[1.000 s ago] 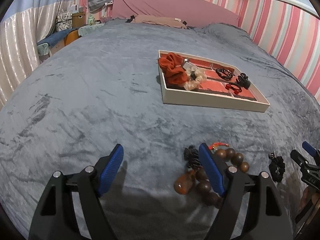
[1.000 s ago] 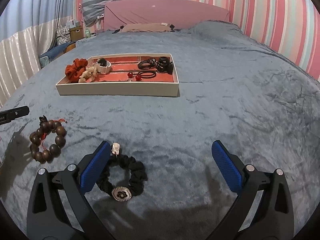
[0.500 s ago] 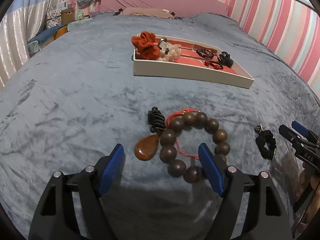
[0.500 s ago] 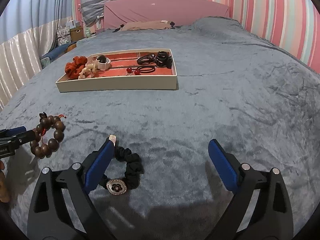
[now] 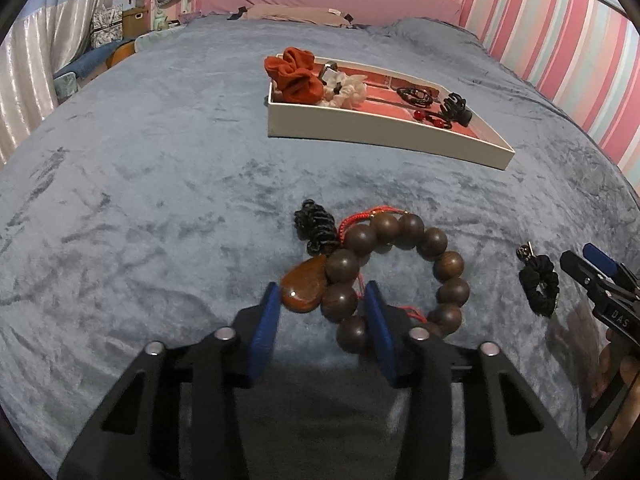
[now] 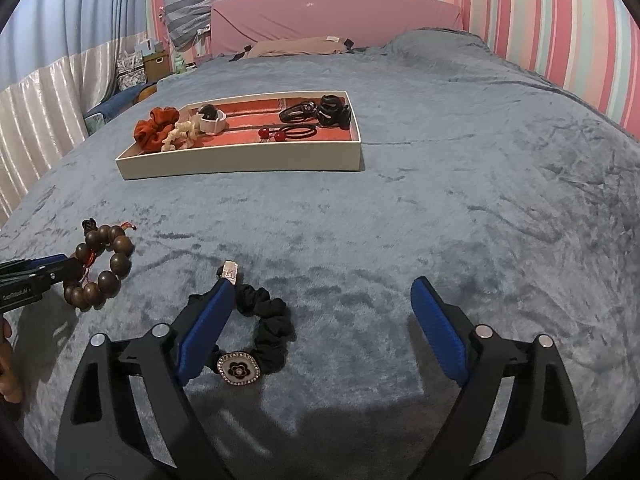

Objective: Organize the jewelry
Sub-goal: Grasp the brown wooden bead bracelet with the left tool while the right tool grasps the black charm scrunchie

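Now the left gripper (image 5: 320,312), its jaws just narrowed, brackets the bead bracelet's (image 5: 396,272) near beads on the blanket (image 5: 160,200); whether it pinches yet is unclear. Right gripper (image 6: 320,320) gapes, closing slightly, beside the scrunchie (image 6: 268,328). Both belong in the tray (image 5: 384,140).

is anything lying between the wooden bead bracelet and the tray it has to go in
Nothing visible: only bare blanket lies between the bead bracelet and the tray. The left gripper already straddles its beads.
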{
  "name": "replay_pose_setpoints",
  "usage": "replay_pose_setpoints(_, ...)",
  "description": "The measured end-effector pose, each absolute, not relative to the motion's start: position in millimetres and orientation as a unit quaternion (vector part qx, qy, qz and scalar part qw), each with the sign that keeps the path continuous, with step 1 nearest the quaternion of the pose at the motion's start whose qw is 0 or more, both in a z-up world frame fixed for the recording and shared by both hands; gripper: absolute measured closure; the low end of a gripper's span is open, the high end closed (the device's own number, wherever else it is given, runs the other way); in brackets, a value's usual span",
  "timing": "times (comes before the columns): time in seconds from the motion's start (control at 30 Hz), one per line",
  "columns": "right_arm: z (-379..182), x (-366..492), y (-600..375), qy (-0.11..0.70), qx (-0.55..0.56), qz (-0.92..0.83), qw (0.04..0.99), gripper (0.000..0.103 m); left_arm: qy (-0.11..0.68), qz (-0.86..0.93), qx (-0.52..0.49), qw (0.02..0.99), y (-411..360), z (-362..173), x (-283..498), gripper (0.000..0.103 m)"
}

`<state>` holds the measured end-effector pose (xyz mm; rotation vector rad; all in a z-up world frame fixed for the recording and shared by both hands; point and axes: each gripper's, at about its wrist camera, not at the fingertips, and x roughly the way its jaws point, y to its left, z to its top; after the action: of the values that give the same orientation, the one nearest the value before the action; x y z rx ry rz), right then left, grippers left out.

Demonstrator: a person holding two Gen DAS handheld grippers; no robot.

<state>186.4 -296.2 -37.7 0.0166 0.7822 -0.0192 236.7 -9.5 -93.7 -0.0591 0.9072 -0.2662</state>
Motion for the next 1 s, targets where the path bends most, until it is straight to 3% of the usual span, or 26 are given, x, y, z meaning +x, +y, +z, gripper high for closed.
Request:
replay_pose_setpoints(0.7, -48.9, 190.7, -291.1, 0.401, 0.015, 0.013, 0.916, 0.031, 0.451, -0.097, 0.020, 0.887, -28.4, -101.1, 240.6, 0.060)
replay_pose_setpoints(0.93, -58.1, 196.1, -290.0, 0.424, 0.017, 0.019, 0.905, 0.046, 0.450, -0.110, 0.014, 0.886, -24.9, -101.3, 241.0, 0.065)
replay_pose_setpoints(0.97, -58.8, 196.7, -288.8, 0.426, 0.016, 0.020, 0.904, 0.047, 0.451, -0.111, 0.013, 0.886, -24.1, -101.4, 241.3, 0.067)
replay_pose_setpoints(1.0, -60.2, 196.9, -287.0, 0.429, 0.013, 0.023, 0.903, 0.052, 0.452, -0.112, 0.009, 0.885, -22.6, -101.8, 242.0, 0.079)
